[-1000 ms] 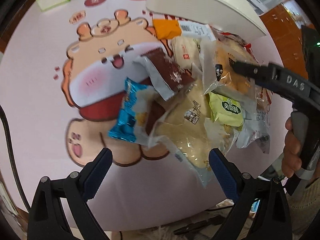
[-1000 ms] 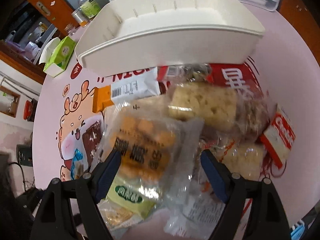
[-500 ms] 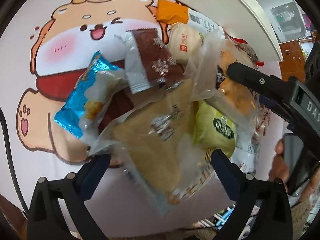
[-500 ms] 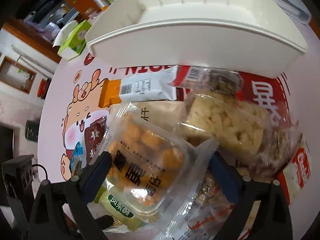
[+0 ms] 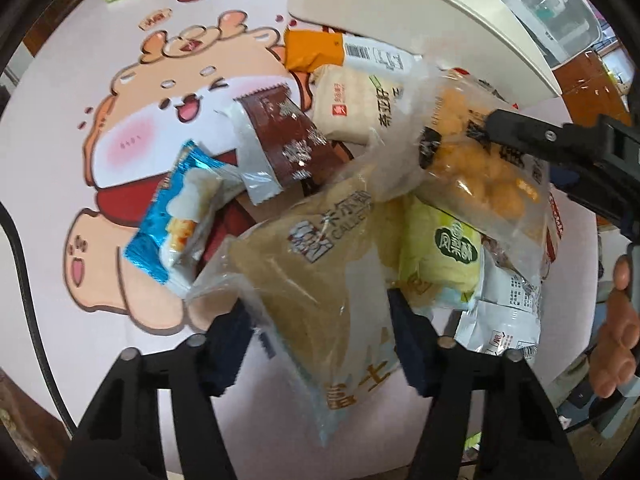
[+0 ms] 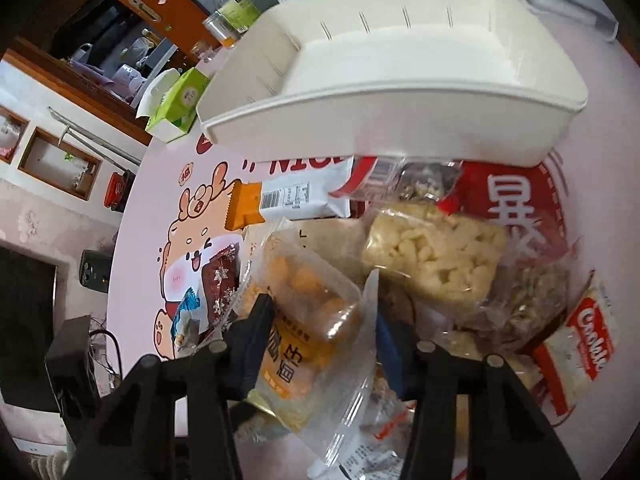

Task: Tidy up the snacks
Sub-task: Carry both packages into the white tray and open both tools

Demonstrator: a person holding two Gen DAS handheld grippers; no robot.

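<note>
Both jaws have just been closing. The left tool (image 5: 320, 344) pinches the tan cake packet (image 5: 320, 268), the right tool (image 6: 324, 340) the orange puff packet (image 6: 312, 320), at the pile's six-o'clock edge. Light, crinkly, crushable, I judge; hold them by the wrapper edges.

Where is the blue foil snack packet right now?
In the left wrist view, the blue foil packet lies left of the pile, beside the brown snowflake packet.

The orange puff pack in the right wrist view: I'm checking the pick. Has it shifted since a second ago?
Yes. The orange puff pack, now clamped as the right claw closed, has tilted up, its top nearer the white bin.
</note>
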